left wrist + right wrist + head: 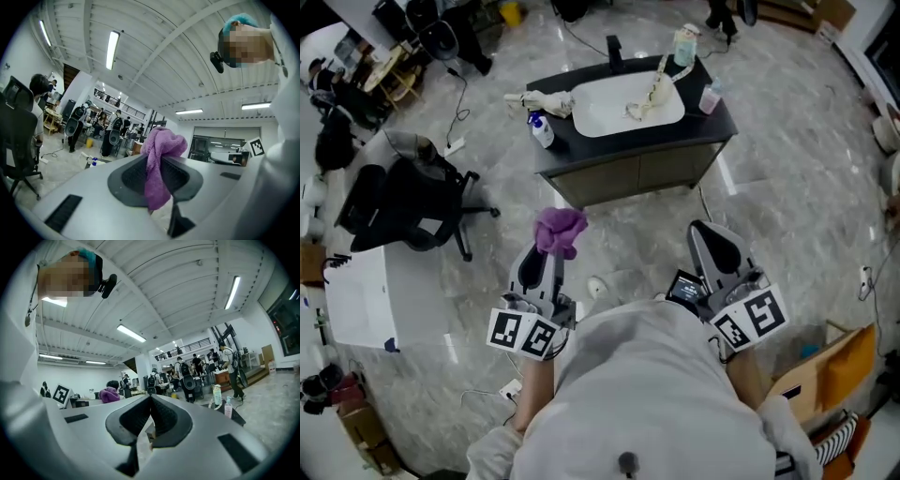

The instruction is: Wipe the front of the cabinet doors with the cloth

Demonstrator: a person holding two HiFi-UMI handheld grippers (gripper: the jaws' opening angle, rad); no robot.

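While I stand back on the pale floor [787, 187], my left gripper [542, 264] is clamped tight on the purple cloth [560, 231]. The cloth bunches up above the tips and hangs down between the jaws. My right gripper [718, 246] is pressed together with nothing in it, tips meeting. Both point toward 12 o'clock.

Up there at 12 o'clock sits the dark cabinet [581, 187], its doors [666, 167] facing me, well apart from the cloth. On top is a white sink [609, 112]. A spray bottle [541, 129] stands at the sink's 9 o'clock side, and a pink bottle [710, 98] at its 3 o'clock side. A black office chair [403, 202] waits at my 10 o'clock. The cloth is in the air between me and the doors, touching neither door nor floor.
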